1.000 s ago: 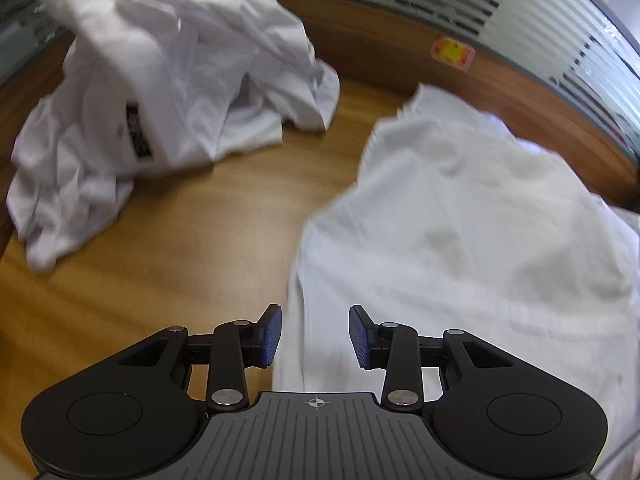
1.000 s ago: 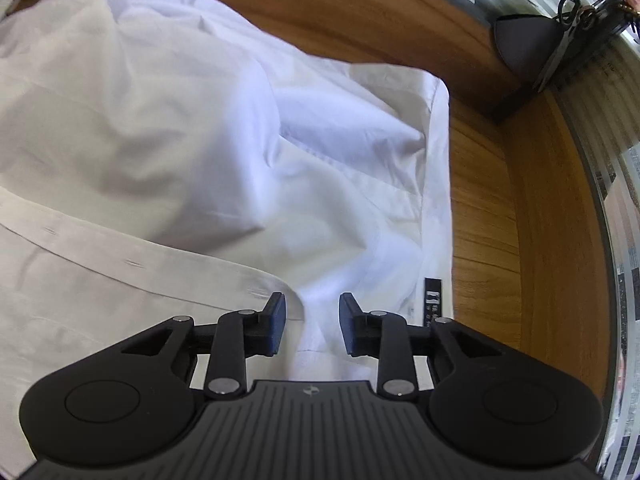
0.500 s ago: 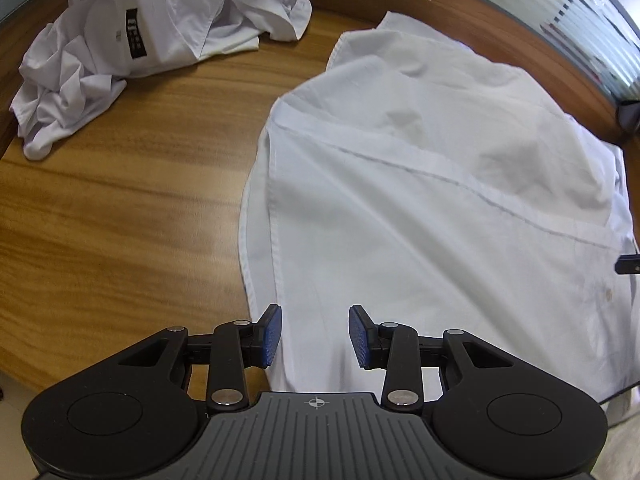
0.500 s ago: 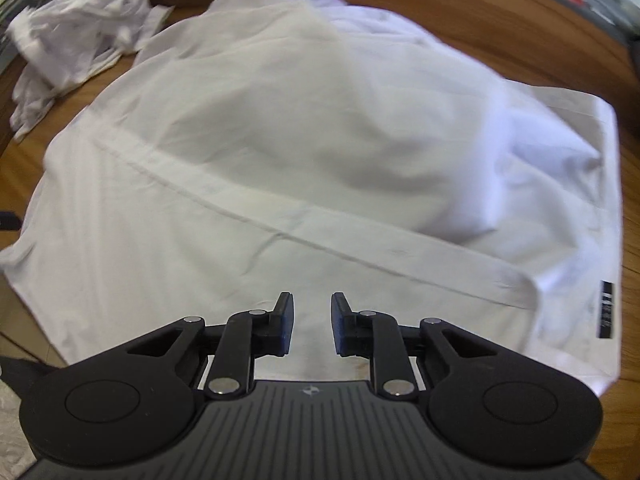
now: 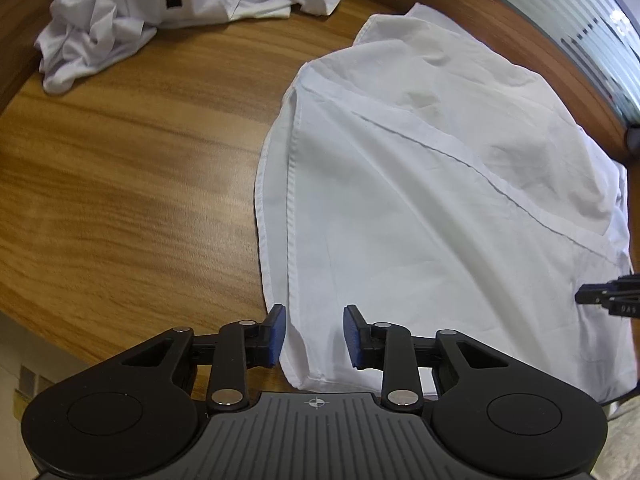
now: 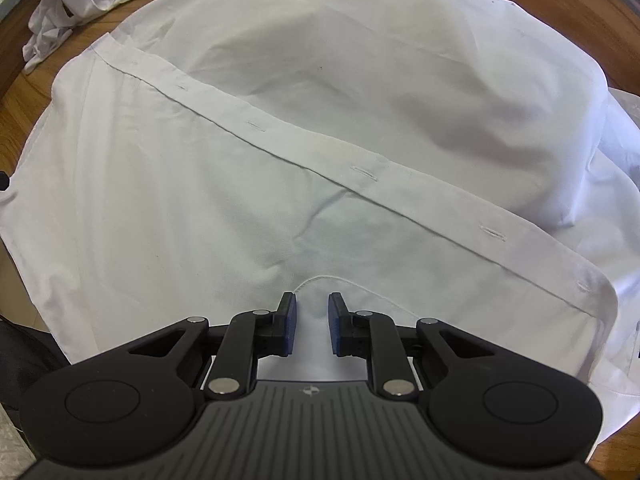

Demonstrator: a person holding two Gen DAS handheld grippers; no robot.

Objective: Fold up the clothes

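A white button-up shirt [image 5: 420, 200] lies spread on the wooden table [image 5: 120, 160], its buttonhole placket [image 6: 360, 172] running diagonally across it. My left gripper [image 5: 315, 334] points down at the shirt's near left hem corner. Its jaws are closing, with the hem fold between the blue pads [image 5: 278, 332], which do not press on it. My right gripper [image 6: 312, 328] hangs over the near hem edge at the right. Its jaws are closing too, with a narrow gap and white cloth showing in it, not pinched. The right gripper's tip [image 5: 600, 300] shows in the left wrist view.
A crumpled pile of white clothes [image 5: 160, 12] lies at the far left of the table, also visible as white clothes [image 6: 72, 8] in the right wrist view. Bare wood lies between it and the shirt. A wooden rim and striped glass wall [image 5: 580, 40] run behind. The table's near edge is just below the left gripper.
Both grippers pulled back to the shirt's near hem and sank lower. The billowed shirt settled flatter on the table. Both pairs of jaws narrowed.
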